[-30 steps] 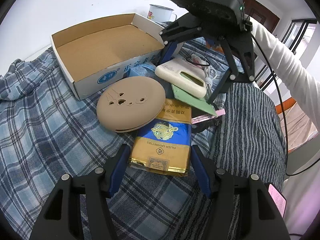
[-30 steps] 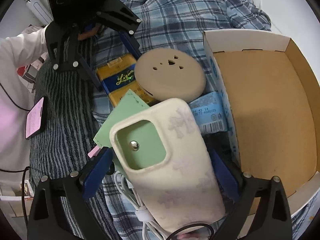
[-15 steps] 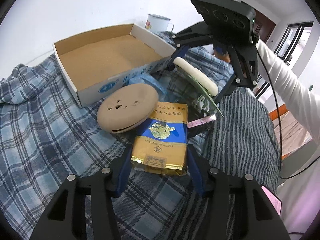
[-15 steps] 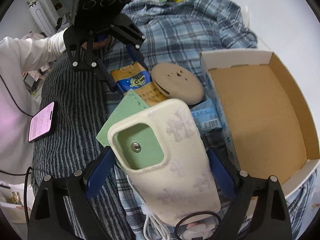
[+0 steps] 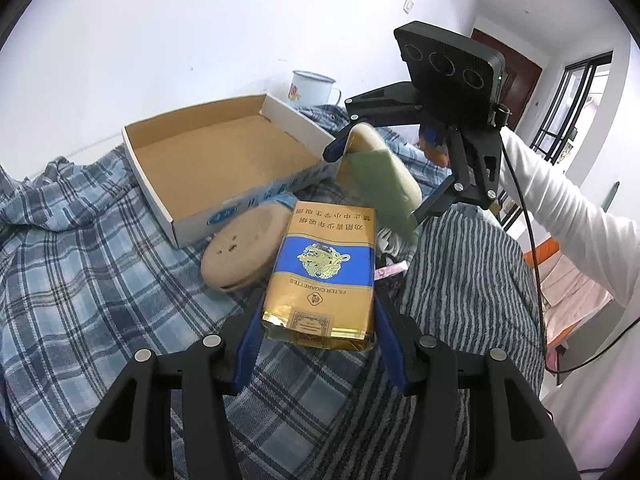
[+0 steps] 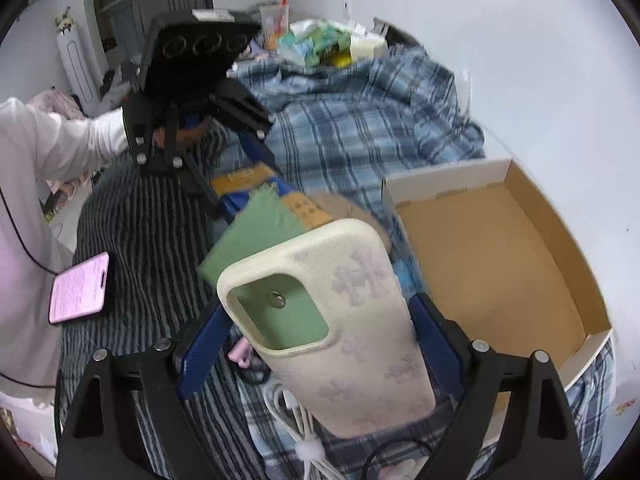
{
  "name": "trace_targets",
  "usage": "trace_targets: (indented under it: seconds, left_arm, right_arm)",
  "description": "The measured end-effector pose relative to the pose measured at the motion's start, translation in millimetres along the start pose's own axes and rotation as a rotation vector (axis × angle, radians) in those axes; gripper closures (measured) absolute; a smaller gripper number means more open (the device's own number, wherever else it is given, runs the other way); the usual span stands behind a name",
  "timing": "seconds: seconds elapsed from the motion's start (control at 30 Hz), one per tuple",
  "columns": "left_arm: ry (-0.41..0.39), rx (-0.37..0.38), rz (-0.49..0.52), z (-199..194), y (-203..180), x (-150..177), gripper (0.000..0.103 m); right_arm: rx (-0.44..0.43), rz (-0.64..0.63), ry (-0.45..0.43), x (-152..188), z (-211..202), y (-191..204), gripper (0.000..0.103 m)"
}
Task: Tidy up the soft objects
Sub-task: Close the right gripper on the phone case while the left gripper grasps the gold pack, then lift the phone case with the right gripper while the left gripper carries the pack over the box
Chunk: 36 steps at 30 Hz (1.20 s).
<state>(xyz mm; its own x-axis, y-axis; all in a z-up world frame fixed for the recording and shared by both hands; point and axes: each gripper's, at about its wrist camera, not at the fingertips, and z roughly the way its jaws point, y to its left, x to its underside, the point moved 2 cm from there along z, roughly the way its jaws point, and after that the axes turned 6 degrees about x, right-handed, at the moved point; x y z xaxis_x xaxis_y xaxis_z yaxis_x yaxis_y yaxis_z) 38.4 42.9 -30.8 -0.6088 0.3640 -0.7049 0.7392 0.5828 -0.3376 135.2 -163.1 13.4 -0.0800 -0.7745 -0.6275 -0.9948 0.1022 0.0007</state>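
Note:
My left gripper (image 5: 316,340) is shut on a gold and blue cigarette pack (image 5: 324,268) and holds it above the plaid bedding. My right gripper (image 6: 316,344) is shut on a cream phone case (image 6: 328,320) with a green card (image 6: 256,228) under it, lifted off the bed. In the left wrist view the case (image 5: 380,176) hangs beside the open cardboard box (image 5: 224,148). A tan round pad (image 5: 236,248) lies on the bedding in front of the box. The box (image 6: 500,256) also shows empty in the right wrist view.
A pink phone (image 6: 80,288) lies on the striped blanket (image 6: 152,240). A white charger cable (image 6: 296,432) lies under the right gripper. An enamel mug (image 5: 310,88) stands behind the box. Clutter (image 6: 324,44) sits at the far end of the bed.
Both grippers have risen from the bed. The left lifted the cigarette pack off the bedding. The right lifted and tilted the phone case with the green card, clear of the cable.

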Motion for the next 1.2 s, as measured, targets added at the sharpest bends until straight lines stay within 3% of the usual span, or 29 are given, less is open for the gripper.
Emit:
trace_targets:
  seconds: [0.27, 0.37, 0.57, 0.87, 1.2]
  left_arm:
    - [-0.062, -0.021, -0.005, -16, 0, -3, 0.049]
    - [-0.101, -0.019, -0.013, -25, -1, -5, 0.049]
    - [-0.161, -0.040, -0.009, -37, -1, -11, 0.049]
    - [-0.267, -0.139, -0.021, -65, 0, -33, 0.049]
    - [-0.391, -0.325, 0.050, -92, -19, -84, 0.049]
  right_arm:
    - [0.015, 0.045, -0.094, -7, -4, 1, 0.016]
    - [0.064, 0.075, -0.151, -7, -14, -2, 0.026]
    - [0.149, 0.117, -0.242, -10, -32, -4, 0.030]
    - [0.300, 0.191, -0.365, -20, -65, -14, 0.030]
    - [0.443, 0.270, -0.518, -43, -124, -26, 0.030]
